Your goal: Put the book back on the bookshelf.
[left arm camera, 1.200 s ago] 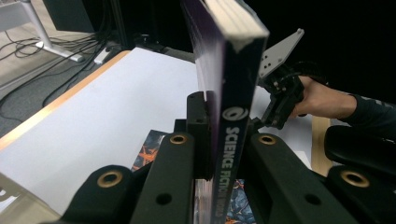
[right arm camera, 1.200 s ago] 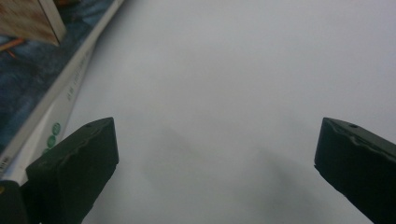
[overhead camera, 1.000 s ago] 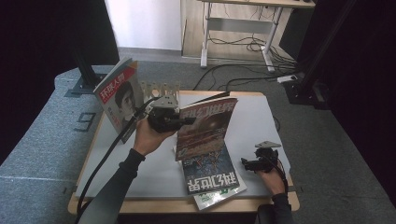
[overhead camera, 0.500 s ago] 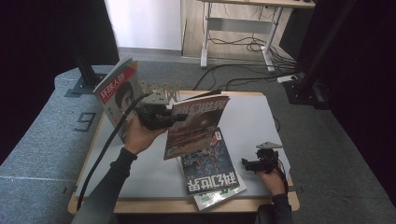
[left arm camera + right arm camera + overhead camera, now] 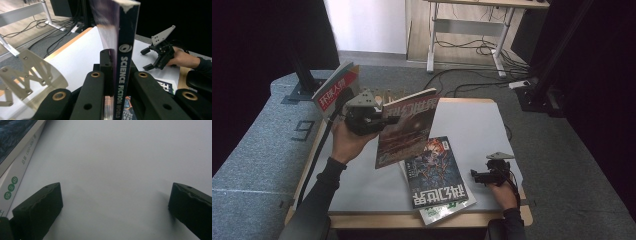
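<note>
A magazine (image 5: 404, 127) is pinched by the left hand-held gripper (image 5: 371, 116), lifted off the desk (image 5: 472, 120); the right hand-held gripper (image 5: 484, 175) is spread, resting. Slotting into the rack (image 5: 389, 95) is judged next; upright alignment is needed.

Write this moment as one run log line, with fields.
left gripper: shut on magazine | magazine: lifted off table | right gripper: open, empty

My left gripper (image 5: 113, 75) clamps a magazine (image 5: 126, 50) by its spine, upright. Far right, my right gripper (image 5: 152, 58) rests on the white table (image 5: 80, 50), jaws apart.

Black tongs (image 5: 379, 117), brass screws, dark sleeves (image 5: 319, 187).
</note>
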Demonstrator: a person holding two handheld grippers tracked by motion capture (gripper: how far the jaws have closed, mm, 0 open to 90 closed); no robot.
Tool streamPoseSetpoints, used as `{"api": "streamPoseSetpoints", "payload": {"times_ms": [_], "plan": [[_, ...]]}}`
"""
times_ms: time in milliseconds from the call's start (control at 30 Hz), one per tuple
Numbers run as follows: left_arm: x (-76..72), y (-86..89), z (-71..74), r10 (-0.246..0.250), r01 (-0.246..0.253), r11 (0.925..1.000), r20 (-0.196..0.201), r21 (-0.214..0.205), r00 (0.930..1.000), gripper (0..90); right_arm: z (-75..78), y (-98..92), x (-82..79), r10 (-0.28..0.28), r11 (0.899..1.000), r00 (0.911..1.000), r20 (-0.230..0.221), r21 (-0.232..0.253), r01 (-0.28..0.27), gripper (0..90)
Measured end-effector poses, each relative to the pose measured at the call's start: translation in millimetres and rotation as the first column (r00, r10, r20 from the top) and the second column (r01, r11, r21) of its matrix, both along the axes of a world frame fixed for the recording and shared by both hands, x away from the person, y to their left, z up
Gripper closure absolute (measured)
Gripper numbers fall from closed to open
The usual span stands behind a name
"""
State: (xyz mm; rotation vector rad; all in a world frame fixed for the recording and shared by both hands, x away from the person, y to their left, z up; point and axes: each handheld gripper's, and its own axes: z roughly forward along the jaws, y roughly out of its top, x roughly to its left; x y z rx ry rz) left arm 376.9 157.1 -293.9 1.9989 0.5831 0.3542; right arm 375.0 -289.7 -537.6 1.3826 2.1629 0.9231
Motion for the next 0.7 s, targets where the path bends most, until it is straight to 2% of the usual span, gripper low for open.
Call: {"api": "streamPoseSetpoints", "payload": {"times_ms": [333, 700], "plan": [[-6.4, 24.3, 7.5, 0.054, -0.054, 0.9985, 0.009, 0.006, 0.9985, 84.0, -0.2, 0.2, -0.1, -0.002, 1.000, 1.0000, 0.002, 0.001, 0.002, 0.0], [-12.4, 55.5, 9.6, 0.137, -0.137, 0.9904, 0.017, 0.018, 0.9905, 84.0, -0.2, 0.2, -0.1, -0.002, 1.000, 1.0000, 0.003, 0.000, 0.002, 0.0]]}}
